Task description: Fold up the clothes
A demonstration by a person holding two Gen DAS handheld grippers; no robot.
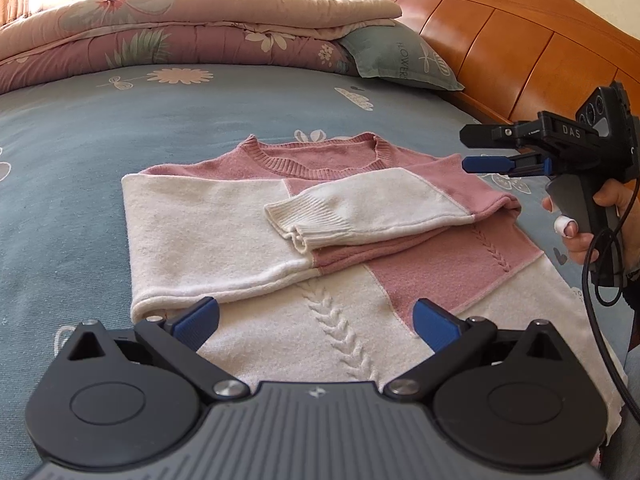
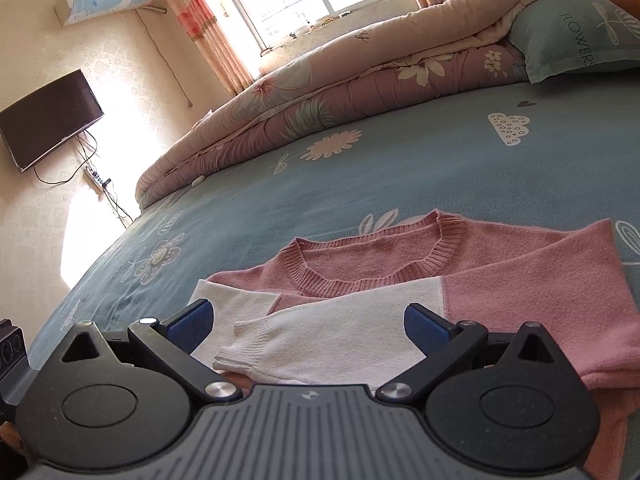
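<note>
Bed with blue-grey flower-print sheet (image 1: 200, 120), wooden headboard (image 1: 520, 36) at one end. Lying directly on the sheet: pink-and-white knitted sweater (image 1: 248, 220), flat, both sleeves folded across its front, neckline toward the far side; folded pink floral quilt (image 1: 160, 40) along the far edge; grey-green pillow (image 1: 396, 56) tucked partly under the quilt, beside the headboard.

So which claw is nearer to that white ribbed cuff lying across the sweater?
Right, I'd judge. The right claw hangs open just above and behind the white cuff. The left claw is open too, but back over the sweater's lower body, short of the cuff.
</note>
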